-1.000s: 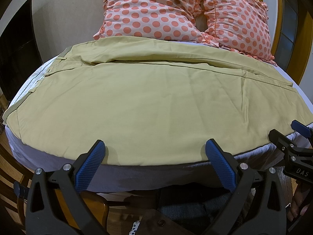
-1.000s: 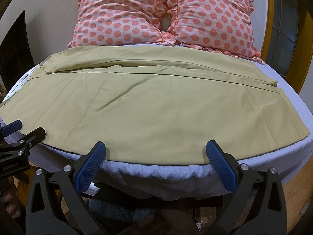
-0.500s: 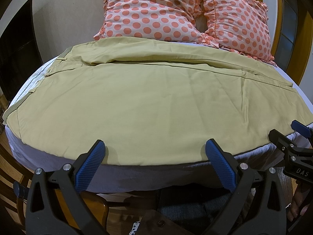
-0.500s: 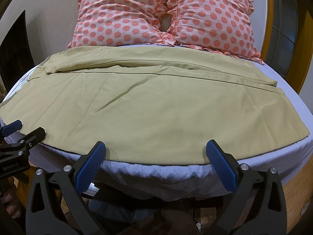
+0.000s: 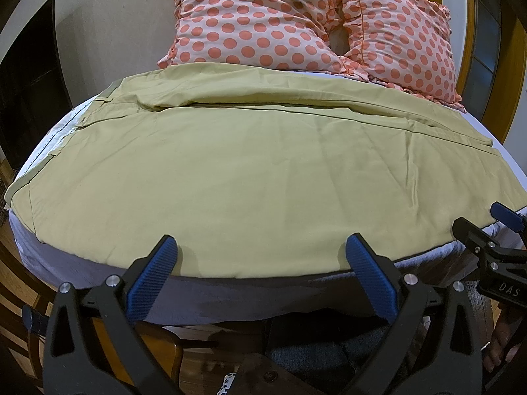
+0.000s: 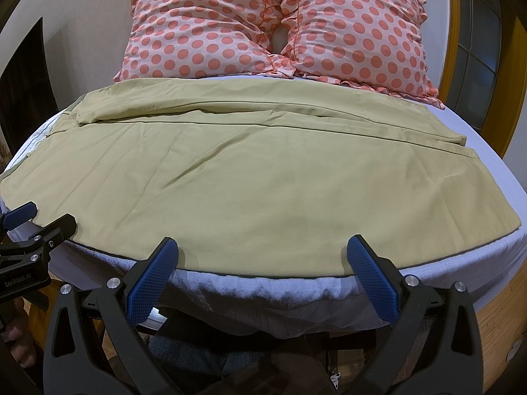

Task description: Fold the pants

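Khaki pants lie spread flat across the bed, waistband at the left, hems at the right; they also fill the right wrist view. My left gripper is open and empty, its blue pads just over the near edge of the pants. My right gripper is open and empty at the same near edge, further right. The right gripper shows at the right edge of the left wrist view. The left gripper shows at the left edge of the right wrist view.
Two pink polka-dot pillows lean against the wall behind the pants. The white bed sheet hangs over the near edge. A wooden chair stands below the bed edge. A wooden door frame is at the right.
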`<state>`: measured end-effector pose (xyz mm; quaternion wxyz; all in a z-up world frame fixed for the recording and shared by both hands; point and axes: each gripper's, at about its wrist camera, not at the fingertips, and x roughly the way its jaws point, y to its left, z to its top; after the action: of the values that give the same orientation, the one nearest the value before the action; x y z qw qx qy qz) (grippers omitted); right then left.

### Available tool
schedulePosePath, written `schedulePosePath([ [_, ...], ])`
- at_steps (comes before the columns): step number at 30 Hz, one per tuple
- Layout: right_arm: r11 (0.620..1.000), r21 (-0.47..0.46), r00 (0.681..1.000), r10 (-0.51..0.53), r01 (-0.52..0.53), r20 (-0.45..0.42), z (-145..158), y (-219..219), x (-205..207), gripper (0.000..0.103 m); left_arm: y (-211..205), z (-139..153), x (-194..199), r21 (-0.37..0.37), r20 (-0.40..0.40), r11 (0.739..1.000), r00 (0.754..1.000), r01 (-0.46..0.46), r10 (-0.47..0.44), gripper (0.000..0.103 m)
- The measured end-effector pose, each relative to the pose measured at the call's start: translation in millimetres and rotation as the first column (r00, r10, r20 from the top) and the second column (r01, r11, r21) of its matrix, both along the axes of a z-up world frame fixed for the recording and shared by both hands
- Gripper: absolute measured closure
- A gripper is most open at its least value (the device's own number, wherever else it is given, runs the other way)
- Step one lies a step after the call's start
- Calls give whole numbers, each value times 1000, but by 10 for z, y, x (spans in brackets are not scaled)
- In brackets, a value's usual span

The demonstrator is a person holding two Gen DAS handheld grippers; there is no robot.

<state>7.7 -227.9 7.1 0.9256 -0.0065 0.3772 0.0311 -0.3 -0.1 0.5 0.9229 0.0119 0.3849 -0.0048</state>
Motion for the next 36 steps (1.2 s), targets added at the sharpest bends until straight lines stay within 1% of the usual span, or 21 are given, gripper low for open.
schedulePosePath([
  [10,1000,-1,1000,1,-1,1,-10,4,0,1,0,0,-1,1,1,1000,1000,1,-1,2],
  [13,1000,-1,1000,16,-16,10,-19,1,2,1,1,1,14,3,-3,1000,1000,5,-5,2],
  [15,999,5,999,42,-42,0,15,-33,16,1,-16,96,14,4,-7,1000,1000,17,-17,2],
  [16,1000,3,1000,29,-29,-5,56,-89,40,1,-11,45,-11,3,-8,1000,1000,17,-17,2],
  [17,1000,-9,1000,4,-4,8,125,-179,107,1,3,48,7,2,-13,1000,1000,24,-24,2],
  [18,999,-28,999,-32,33,42,253,-307,192,1,7,55,38,1,-18,1000,999,29,-29,2],
  [20,993,-53,992,-101,106,79,465,-490,393,1,75,127,90,18,2,1000,1000,25,-25,2],
  [22,976,-63,975,-202,207,88,669,-776,739,1,134,252,192,31,46,999,999,10,-11,2],
  [24,949,-70,950,-303,308,74,804,-1046,1170,1,170,326,270,18,69,1000,998,6,-7,2],
  [26,920,-67,922,-385,387,45,872,-1278,1618,3,202,407,377,-10,96,1000,995,9,-8,2],
  [27,898,-54,899,-437,437,19,899,-1442,1907,9,204,436,423,-21,106,1000,994,13,-11,2],
  [28,879,-37,879,-476,475,-5,896,-1558,2123,12,214,475,486,-36,119,999,993,21,-17,2],
  [29,859,-23,858,-513,512,-35,866,-1675,2354,20,217,491,510,-40,126,999,992,25,-20,2],
  [30,832,-12,829,-554,555,-75,826,-1805,2637,28,217,509,543,-44,134,999,991,28,-22,2],
  [32,783,-1,775,-617,622,-137,709,-2005,2988,33,214,542,627,-48,146,998,989,34,-27,2],
  [33,748,-4,738,-655,664,-163,637,-2111,3202,35,209,552,692,-48,148,998,988,38,-30,2],
  [36,660,-54,642,-744,749,-187,462,-2311,3573,39,198,526,721,-34,151,999,988,38,-32,2],
])
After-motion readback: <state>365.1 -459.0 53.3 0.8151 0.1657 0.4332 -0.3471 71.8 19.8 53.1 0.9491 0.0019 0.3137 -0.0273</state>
